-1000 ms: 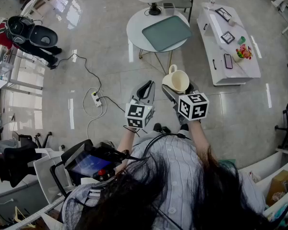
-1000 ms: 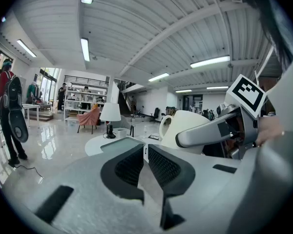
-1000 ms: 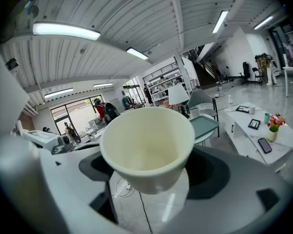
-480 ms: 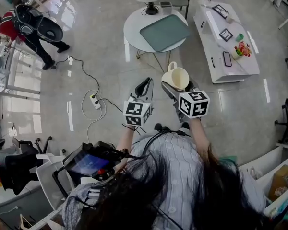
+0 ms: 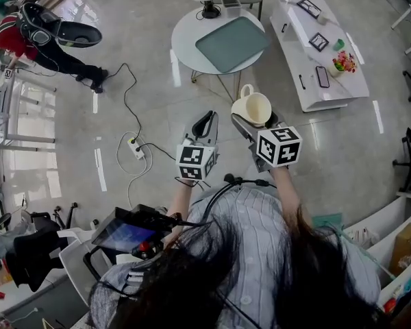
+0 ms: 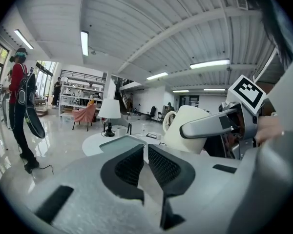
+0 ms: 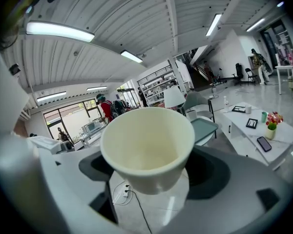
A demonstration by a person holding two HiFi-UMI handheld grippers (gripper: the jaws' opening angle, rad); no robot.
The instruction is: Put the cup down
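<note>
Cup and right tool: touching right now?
Touching. The right gripper view shows the cup wedged between the jaws of the right tool, which press against both sides of its wall, no gap visible.

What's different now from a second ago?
Hardly anything. The person in red across the room has shifted a bit. The right gripper still holds the cream cup in the air, short of the round table. The left gripper stays shut, empty.
</note>
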